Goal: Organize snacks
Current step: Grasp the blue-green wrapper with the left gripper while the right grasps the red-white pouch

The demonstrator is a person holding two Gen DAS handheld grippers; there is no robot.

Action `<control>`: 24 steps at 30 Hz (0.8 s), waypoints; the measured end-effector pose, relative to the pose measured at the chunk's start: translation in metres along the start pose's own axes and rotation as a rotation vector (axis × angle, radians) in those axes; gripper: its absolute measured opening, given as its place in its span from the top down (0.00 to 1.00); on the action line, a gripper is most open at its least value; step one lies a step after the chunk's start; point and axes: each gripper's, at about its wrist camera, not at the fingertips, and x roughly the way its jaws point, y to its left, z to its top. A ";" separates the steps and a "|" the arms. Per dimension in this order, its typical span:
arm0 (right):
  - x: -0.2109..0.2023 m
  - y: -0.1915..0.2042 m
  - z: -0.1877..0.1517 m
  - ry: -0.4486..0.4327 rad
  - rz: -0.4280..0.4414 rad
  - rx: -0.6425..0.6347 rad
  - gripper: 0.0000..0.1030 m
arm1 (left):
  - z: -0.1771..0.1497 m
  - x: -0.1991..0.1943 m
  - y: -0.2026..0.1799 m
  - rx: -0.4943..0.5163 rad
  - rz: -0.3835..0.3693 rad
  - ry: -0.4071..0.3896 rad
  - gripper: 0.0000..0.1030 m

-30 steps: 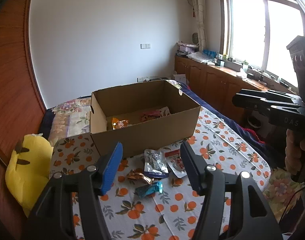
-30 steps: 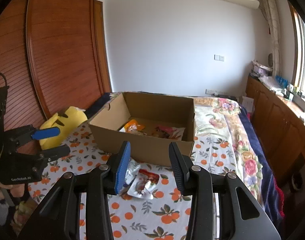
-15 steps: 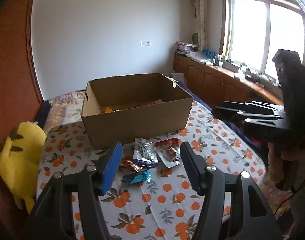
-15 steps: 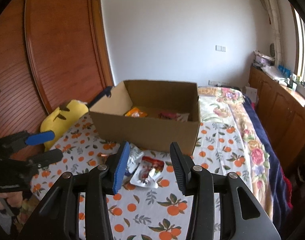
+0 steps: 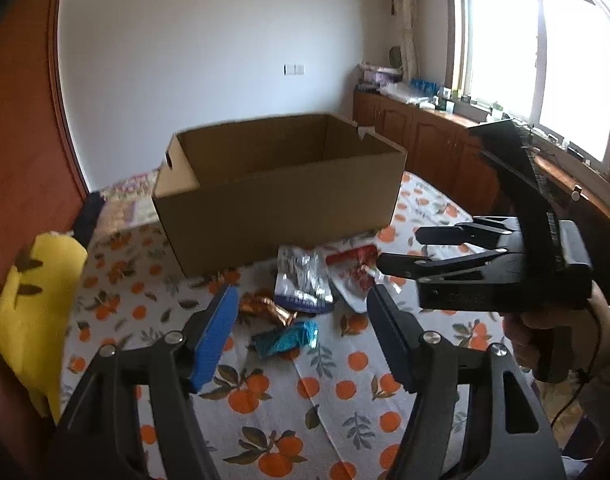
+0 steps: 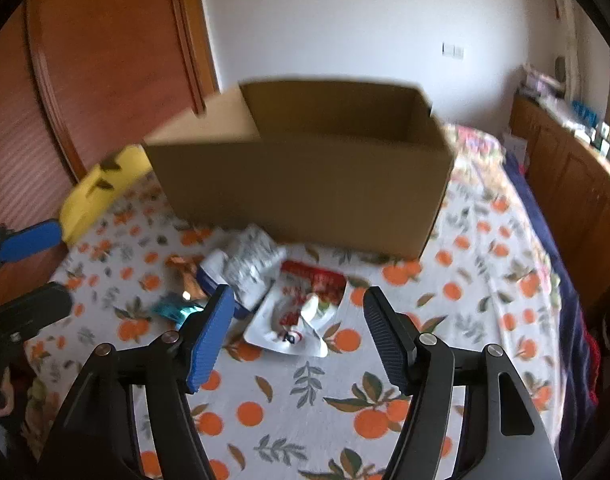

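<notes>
both your grippers, left gripper (image 5: pixel 301 332) and right gripper (image 6: pixel 295 330), have just been opening, nothing between them, poised over loose foil snack packets (image 6: pixel 251 260) near the brown cardboard box (image 6: pixel 305 184).

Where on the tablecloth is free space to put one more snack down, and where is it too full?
Free: the tablecloth right of the red-and-white pouch, beside the cardboard box, and the near strip under the right gripper. Crowded: the silver packet, gold wrapper and teal wrapper before the box.
</notes>
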 end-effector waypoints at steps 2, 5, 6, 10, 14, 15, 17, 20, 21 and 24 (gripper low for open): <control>0.019 -0.003 -0.004 0.028 0.014 0.019 0.33 | -0.005 0.007 0.003 -0.015 0.003 0.026 0.34; 0.041 -0.007 -0.005 0.068 0.006 0.037 0.33 | -0.010 0.012 0.007 -0.033 -0.016 0.043 0.34; 0.046 -0.007 -0.006 0.075 0.004 0.039 0.33 | -0.011 0.013 0.007 -0.036 -0.013 0.045 0.34; 0.061 -0.008 -0.006 0.100 -0.021 0.038 0.33 | -0.016 0.019 0.011 -0.042 -0.015 0.051 0.34; 0.071 -0.007 -0.008 0.122 -0.030 0.035 0.33 | -0.020 0.031 0.015 -0.063 -0.016 0.063 0.34; 0.072 -0.007 -0.008 0.126 -0.041 0.028 0.33 | -0.021 0.033 0.015 -0.065 -0.018 0.067 0.34; 0.076 -0.007 -0.009 0.136 -0.055 0.018 0.33 | -0.024 0.038 0.014 -0.062 -0.016 0.075 0.34; 0.077 -0.005 -0.010 0.127 -0.067 -0.004 0.33 | -0.027 0.041 0.013 -0.063 -0.018 0.080 0.34; 0.078 -0.004 -0.010 0.124 -0.069 -0.013 0.32 | -0.028 0.042 0.013 -0.062 -0.020 0.082 0.34; 0.079 0.000 -0.012 0.113 -0.069 -0.047 0.31 | -0.028 0.045 0.014 -0.054 -0.019 0.078 0.34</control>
